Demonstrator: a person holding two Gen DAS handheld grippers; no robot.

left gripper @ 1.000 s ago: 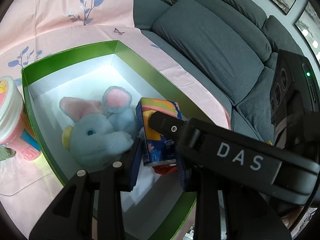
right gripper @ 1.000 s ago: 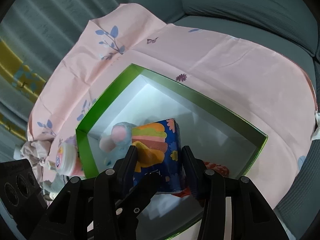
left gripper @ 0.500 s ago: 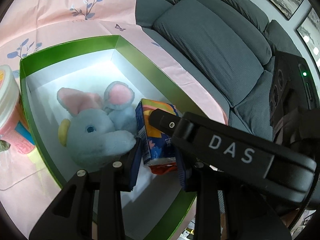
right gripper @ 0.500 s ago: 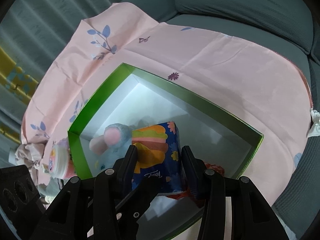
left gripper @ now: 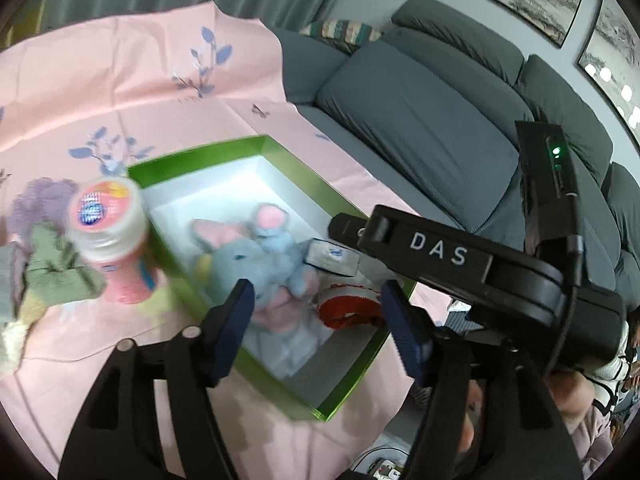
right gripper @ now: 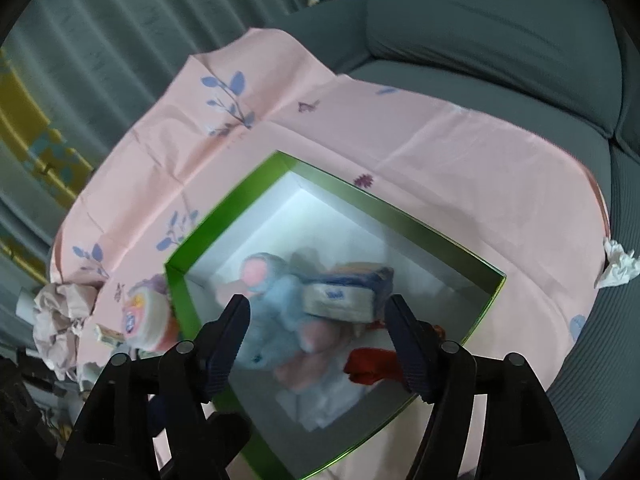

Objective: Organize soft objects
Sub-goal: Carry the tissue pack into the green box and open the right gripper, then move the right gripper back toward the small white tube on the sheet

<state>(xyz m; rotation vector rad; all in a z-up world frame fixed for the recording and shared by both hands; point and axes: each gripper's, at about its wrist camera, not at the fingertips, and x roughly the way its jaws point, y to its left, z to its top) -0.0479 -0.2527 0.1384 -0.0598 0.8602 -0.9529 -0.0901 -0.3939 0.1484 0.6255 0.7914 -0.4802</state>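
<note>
A green box with a white inside sits on a pink cloth over a grey sofa. In it lie a blue plush elephant, a blue tissue pack leaning on the plush, and a red knitted item. My left gripper is open and empty above the box. My right gripper is open and empty above the box; its black body crosses the left wrist view.
A pink bottle with a white cap stands just left of the box. Crumpled cloths lie further left. A white crumpled tissue lies at the cloth's right edge. Sofa back cushions rise behind.
Both grippers opened and pulled back up from the box. The tissue pack was let go and now lies on its side against the plush elephant.
</note>
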